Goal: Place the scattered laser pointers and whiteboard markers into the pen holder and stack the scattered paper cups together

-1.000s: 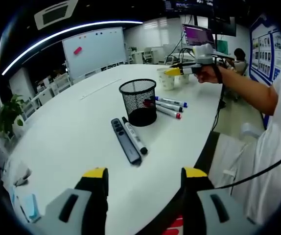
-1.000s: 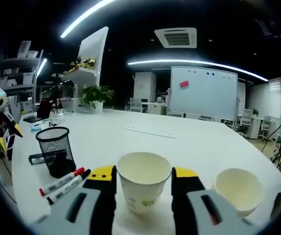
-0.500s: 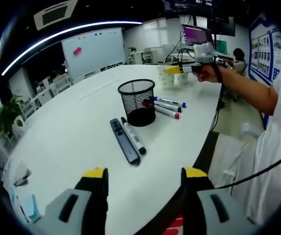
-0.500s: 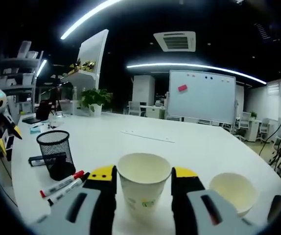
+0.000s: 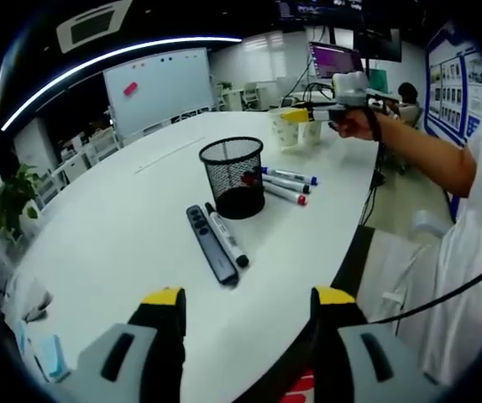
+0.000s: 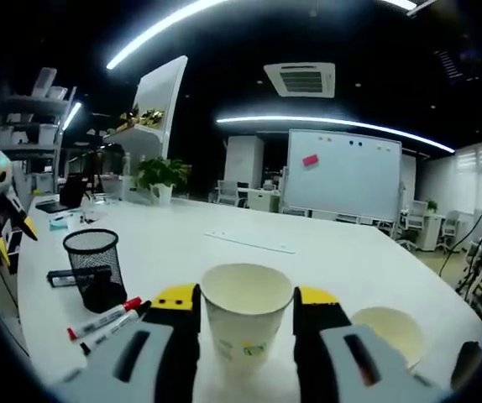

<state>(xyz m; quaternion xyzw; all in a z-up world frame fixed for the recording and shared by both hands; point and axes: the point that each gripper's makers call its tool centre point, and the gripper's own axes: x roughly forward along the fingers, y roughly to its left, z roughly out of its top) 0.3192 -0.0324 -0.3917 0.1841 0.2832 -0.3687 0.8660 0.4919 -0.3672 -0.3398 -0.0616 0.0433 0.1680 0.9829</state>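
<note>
My right gripper is shut on a white paper cup, held upright above the white table. A second paper cup stands lower to the right. The black mesh pen holder stands mid-table, with something red inside. A black laser pointer and a whiteboard marker lie side by side in front of it. Three more markers lie behind it. My left gripper hangs open near the table's edge, holding nothing. The right gripper and the person's hand show far across the table.
A person's arm reaches in from the right. The holder, the markers and the left gripper sit at the left of the right gripper view. A whiteboard, chairs and a potted plant stand beyond the table.
The right gripper has risen with the cup in it: the second cup and the table sit lower in its view. The left gripper has stayed almost still.
</note>
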